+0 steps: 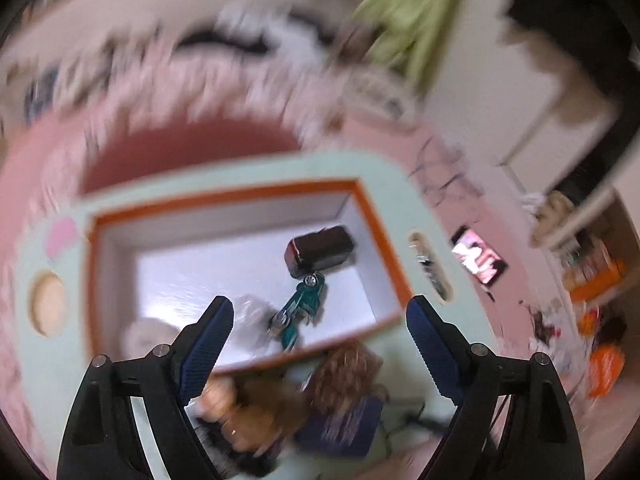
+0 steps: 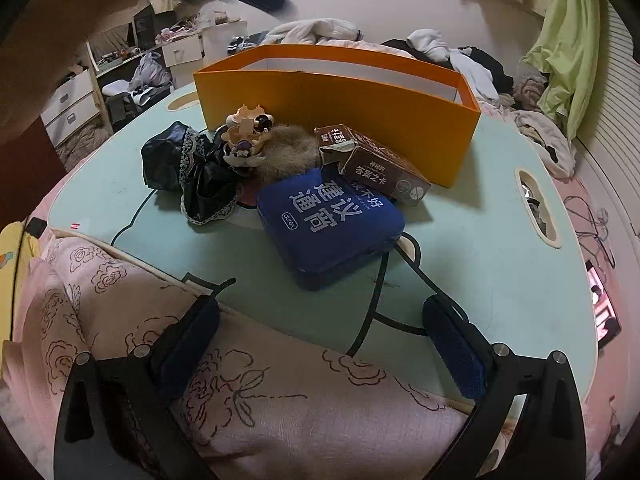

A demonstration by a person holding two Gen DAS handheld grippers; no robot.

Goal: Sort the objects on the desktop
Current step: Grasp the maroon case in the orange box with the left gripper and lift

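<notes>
Left wrist: teal scooter (image 1: 299,311) inside orange box (image 1: 385,240); right wrist can't see.

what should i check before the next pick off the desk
1. Left gripper empty, jaws apart: ok.
2. Right gripper empty, jaws apart: ok.
3. Orange box has free floor beside the teal scooter and dark case: ok.
4. Blue pouch unobstructed on top: ok.
5. Brown card box lying flat: not ok, it leans on the pouch.
6. Left view sharp: not ok, blurred.
</notes>
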